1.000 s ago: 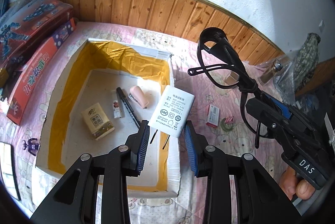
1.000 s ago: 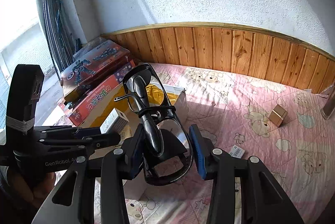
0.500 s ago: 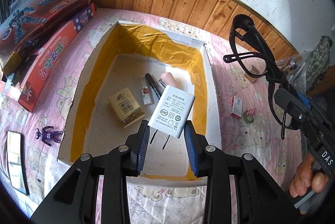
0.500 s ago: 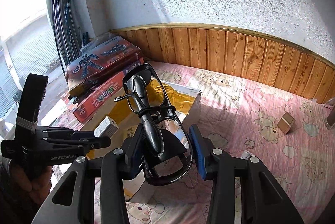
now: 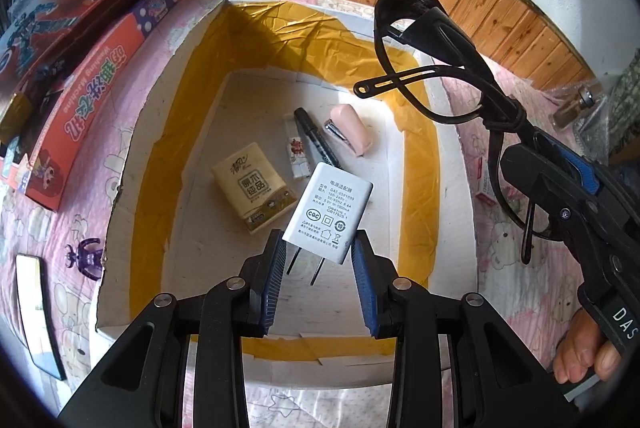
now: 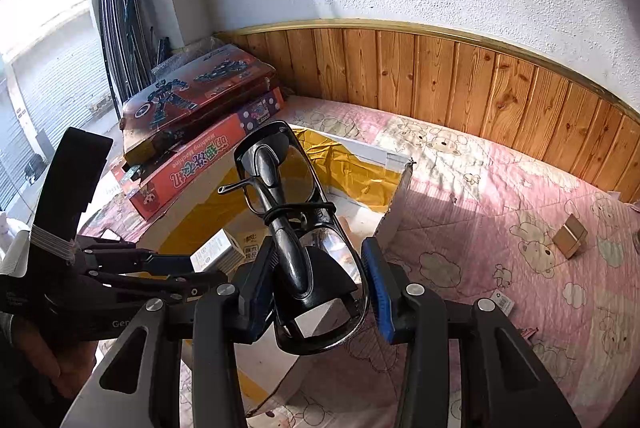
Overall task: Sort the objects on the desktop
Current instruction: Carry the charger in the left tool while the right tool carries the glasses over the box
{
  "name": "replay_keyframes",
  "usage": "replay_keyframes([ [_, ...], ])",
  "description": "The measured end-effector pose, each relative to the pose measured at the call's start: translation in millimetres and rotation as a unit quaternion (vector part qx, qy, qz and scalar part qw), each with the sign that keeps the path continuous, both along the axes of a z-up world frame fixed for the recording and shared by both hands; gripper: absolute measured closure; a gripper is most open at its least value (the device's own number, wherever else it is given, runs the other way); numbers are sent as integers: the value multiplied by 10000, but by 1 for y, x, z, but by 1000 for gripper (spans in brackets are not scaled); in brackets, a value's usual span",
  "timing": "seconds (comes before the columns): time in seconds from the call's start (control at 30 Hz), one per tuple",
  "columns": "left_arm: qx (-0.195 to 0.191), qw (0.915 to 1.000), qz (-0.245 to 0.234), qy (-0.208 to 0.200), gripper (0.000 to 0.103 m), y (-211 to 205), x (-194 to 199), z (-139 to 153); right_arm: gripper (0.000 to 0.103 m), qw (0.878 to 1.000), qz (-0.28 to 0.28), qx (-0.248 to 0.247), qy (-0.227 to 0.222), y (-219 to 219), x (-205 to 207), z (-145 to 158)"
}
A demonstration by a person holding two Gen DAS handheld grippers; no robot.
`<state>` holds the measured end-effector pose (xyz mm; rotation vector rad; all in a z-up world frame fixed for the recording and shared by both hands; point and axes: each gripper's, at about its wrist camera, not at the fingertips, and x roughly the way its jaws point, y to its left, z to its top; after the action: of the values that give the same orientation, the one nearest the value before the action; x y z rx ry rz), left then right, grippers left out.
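Note:
My left gripper (image 5: 320, 260) is shut on a white power adapter (image 5: 328, 218), prongs pointing back, held above the near part of a white box with yellow-taped walls (image 5: 160, 148). In the box lie a tissue pack (image 5: 252, 188), a small tube (image 5: 296, 152), a black pen (image 5: 316, 140) and a pink stapler (image 5: 350, 130). My right gripper (image 6: 320, 284) is shut on black safety glasses (image 6: 288, 228). It holds them over the box's right edge, as the left wrist view shows (image 5: 440, 68). The adapter also shows in the right wrist view (image 6: 212, 252).
Toy boxes (image 5: 80, 48) are stacked left of the box on the pink quilt (image 6: 500, 228). A purple figure (image 5: 86, 256) and a black-framed mirror (image 5: 36, 312) lie at the near left. A small brown cube (image 6: 570, 236), a card (image 5: 486, 184) and bottles (image 5: 576, 104) sit on the right.
Both grippers have moved closer over the box. The adapter now hangs above the box floor, and the glasses have come in over the box's right side.

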<state>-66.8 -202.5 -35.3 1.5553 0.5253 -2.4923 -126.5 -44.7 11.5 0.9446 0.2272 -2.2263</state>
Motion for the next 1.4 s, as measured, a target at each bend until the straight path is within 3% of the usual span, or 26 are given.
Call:
replay_keyframes([
  [0.5,-46,9995,-163,-281,68,2,-7,-22,59,9987,199,387,-264,-42,-25,-30],
  [0.73,250,9988,-147,-392,68,-10,-4,-32,59,9953,365,773,-452,-73,-46,-43],
  [0.93,730,9962,-133,-460,68,-17,-5,-41,59,9896,385,1299,-490,-92,-66,-53],
  [1.4,734,9948,-383,-597,69,-2,-16,-48,59,9758,360,1904,-1016,-128,-113,-71],
])
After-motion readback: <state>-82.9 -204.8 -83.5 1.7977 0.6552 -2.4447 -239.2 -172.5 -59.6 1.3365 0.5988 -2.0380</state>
